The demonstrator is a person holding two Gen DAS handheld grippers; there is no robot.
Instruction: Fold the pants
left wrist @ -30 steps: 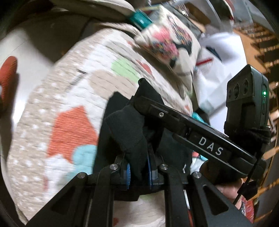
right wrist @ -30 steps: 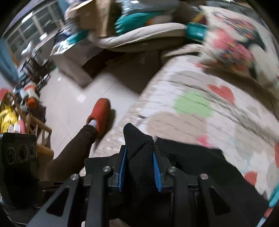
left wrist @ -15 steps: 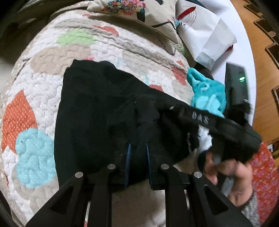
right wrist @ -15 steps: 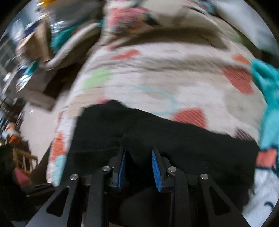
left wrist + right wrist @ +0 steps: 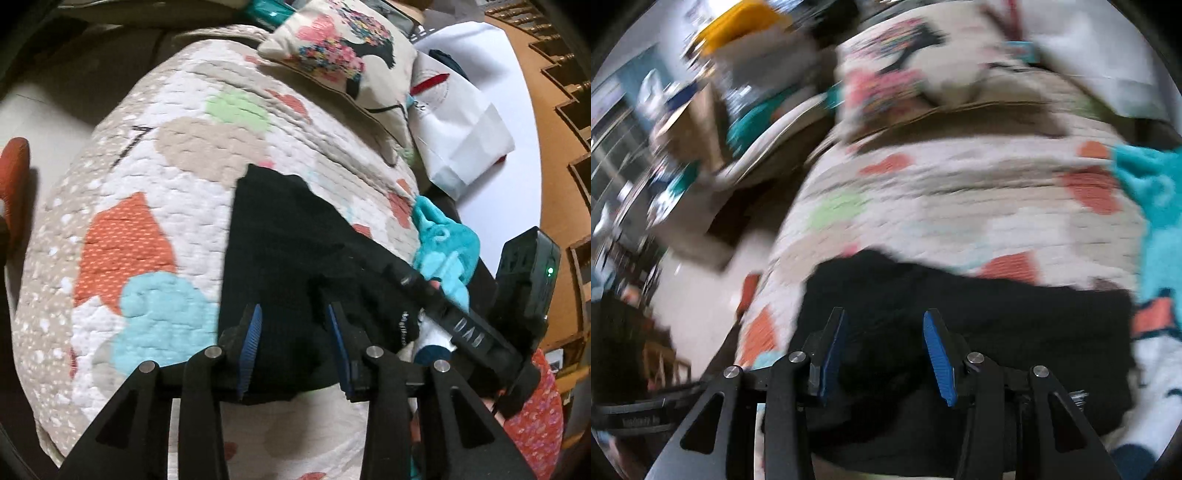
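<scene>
Pants [image 5: 295, 258] now flat on quilt [image 5: 155, 192] | left tool [image 5: 293, 325], right tool [image 5: 884, 332]: opening, cloth released

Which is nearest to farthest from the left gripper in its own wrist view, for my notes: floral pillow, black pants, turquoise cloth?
1. black pants, between the opening left gripper pads
2. turquoise cloth, right
3. floral pillow, top
</scene>
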